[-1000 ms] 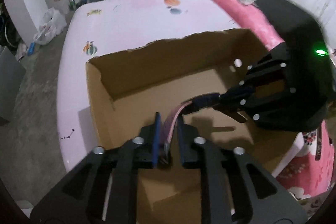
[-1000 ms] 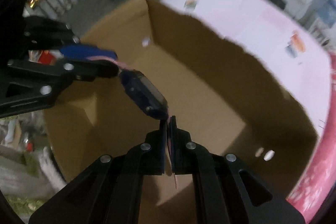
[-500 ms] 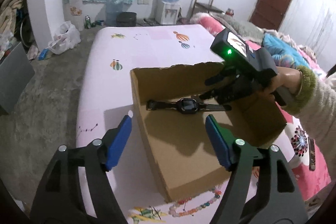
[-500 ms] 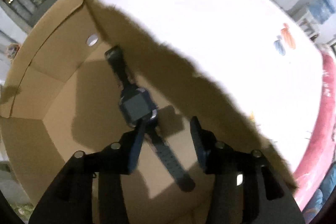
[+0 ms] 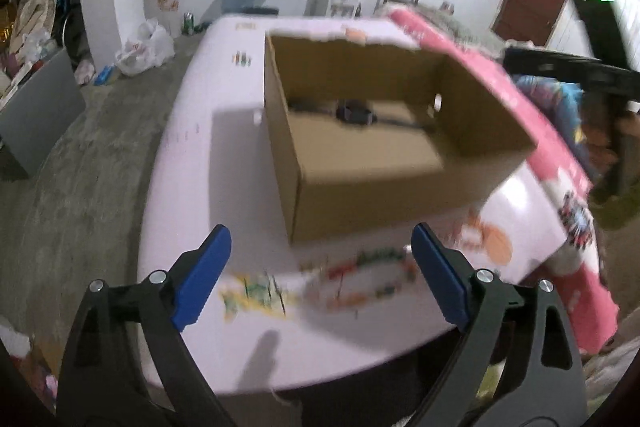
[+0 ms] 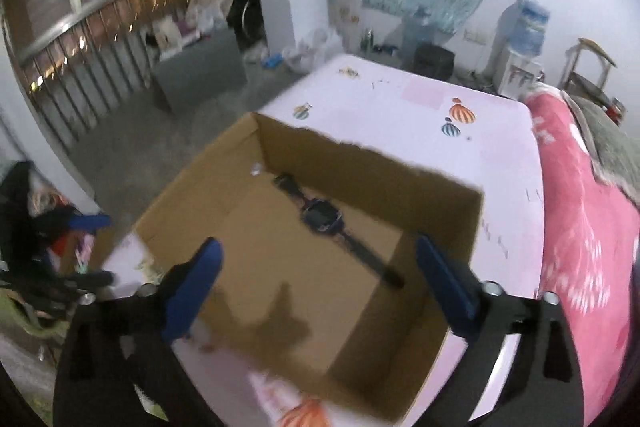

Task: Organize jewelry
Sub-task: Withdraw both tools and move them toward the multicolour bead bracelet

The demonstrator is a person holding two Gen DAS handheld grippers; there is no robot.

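The watch (image 6: 324, 217) lies flat inside the cardboard box (image 5: 400, 183), along its far wall. A bead necklace (image 5: 368, 269) lies on the table (image 5: 208, 163) by its near edge, crosswise just ahead of the left claw (image 5: 320, 275). Both it and the right claw (image 6: 320, 291) gape wide, holding nothing.

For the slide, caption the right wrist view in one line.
Open right gripper above a cardboard box on the table, a dark watch lying flat inside.
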